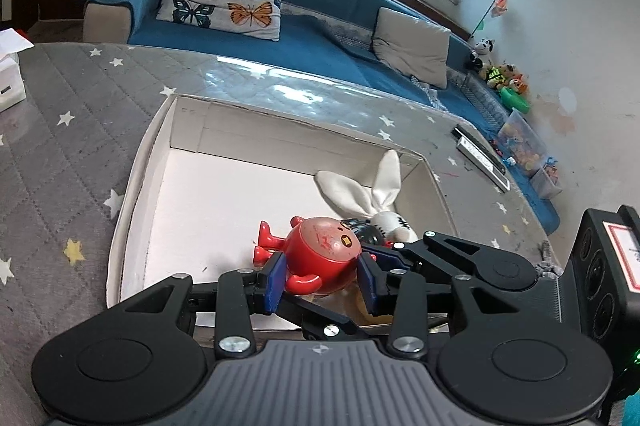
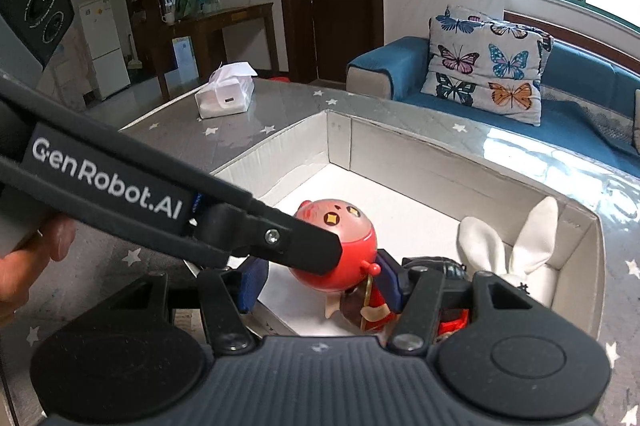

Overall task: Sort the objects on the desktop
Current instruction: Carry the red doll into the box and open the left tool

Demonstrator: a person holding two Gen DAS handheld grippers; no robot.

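Red, round-bodied toy figure [image 1: 320, 258] with stubby limbs sits gripped in the left claw [image 1: 324, 276]; right claw's [image 2: 320, 286] state unclear.

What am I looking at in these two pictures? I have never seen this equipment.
There is no robot here. A person holds a hand-operated black gripper in each hand, and each gripper has a wide-angle camera looking forward along its two blue-padded fingers. One picture comes from the left gripper, the other from the right gripper. A bare hand shows at the edge of the right view.

Both grippers reach over a shallow white cardboard box on a table with a grey star-patterned cover. In the box lies a white long-eared plush rabbit. A white tissue box stands farther back.

The left fingers clamp a round red plastic toy figure. A small brown-and-red figurine sits between the right fingers, but it is unclear whether they grip it.
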